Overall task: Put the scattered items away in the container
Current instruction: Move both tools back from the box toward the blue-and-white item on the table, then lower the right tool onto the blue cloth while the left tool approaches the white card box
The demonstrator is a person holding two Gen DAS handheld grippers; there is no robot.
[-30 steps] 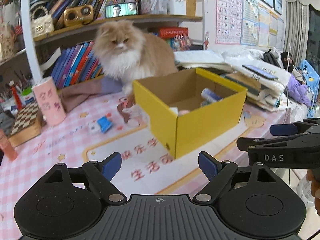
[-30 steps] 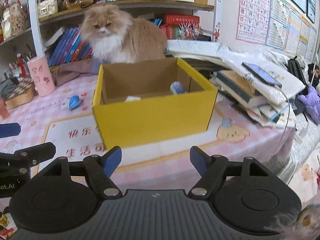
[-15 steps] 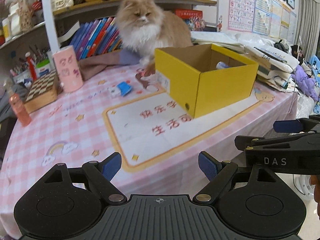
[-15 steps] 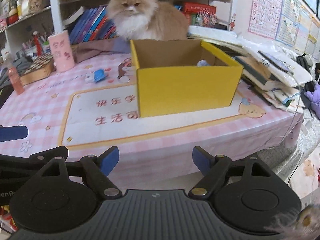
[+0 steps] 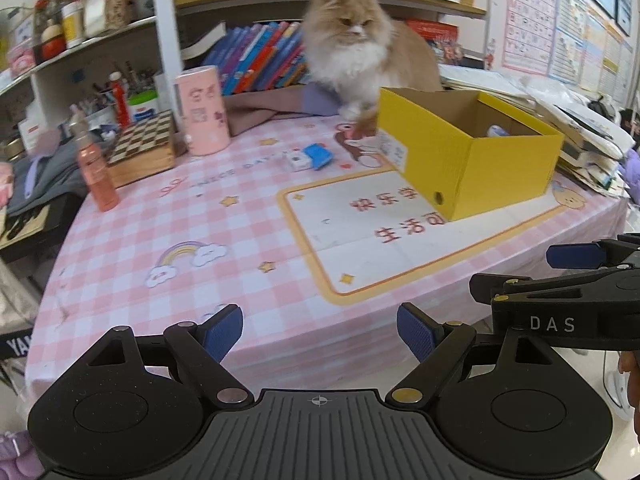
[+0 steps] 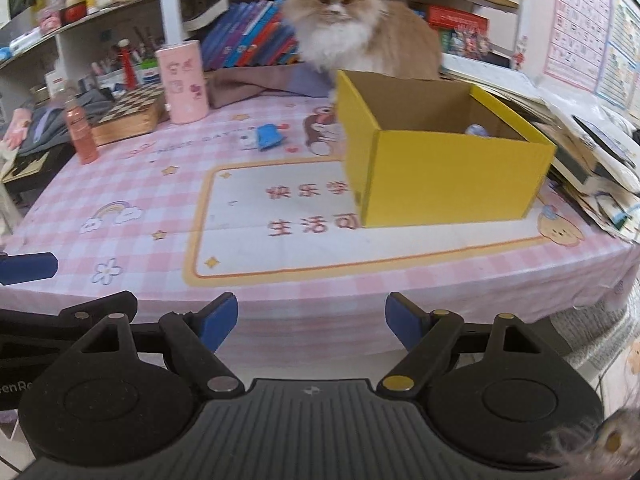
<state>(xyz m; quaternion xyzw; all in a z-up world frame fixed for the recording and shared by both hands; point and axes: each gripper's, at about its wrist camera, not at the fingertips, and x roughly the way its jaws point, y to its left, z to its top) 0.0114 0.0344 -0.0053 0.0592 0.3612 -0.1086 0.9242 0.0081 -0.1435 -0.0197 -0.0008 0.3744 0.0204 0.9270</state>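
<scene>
1. left gripper [image 5: 320, 330] sits low centre in the left wrist frame, jaws spread wide, nothing between the blue pads, hanging off the near edge of the table [image 5: 168, 208].
2. right gripper [image 6: 310, 322] is the same story low centre in the right wrist frame: released, empty, off the table's front edge.
3. the yellow box [image 5: 472, 168] stands right of centre in the left wrist frame, open at the top, on the pink checked cloth.
4. inside it, one pale rounded item [image 5: 498, 131] peeks over the far wall; whatever else is in there is hidden by the near walls, so i can't count the contents.
5. out on the cloth, upper centre of the frame, one blue item [image 5: 318, 156] lies touching one small white item [image 5: 295, 160], just left of the box.
6. judgement: partly done. one thing visibly boxed, two visibly loose.
7. bystanders: one fluffy cat [image 5: 360, 48] sits right behind the box, one pink cylinder [image 5: 202, 110], one chessboard box [image 5: 142, 148] and one orange bottle [image 5: 96, 168] at upper left.
8. whether those three count as scattered items, i can't tell.
</scene>
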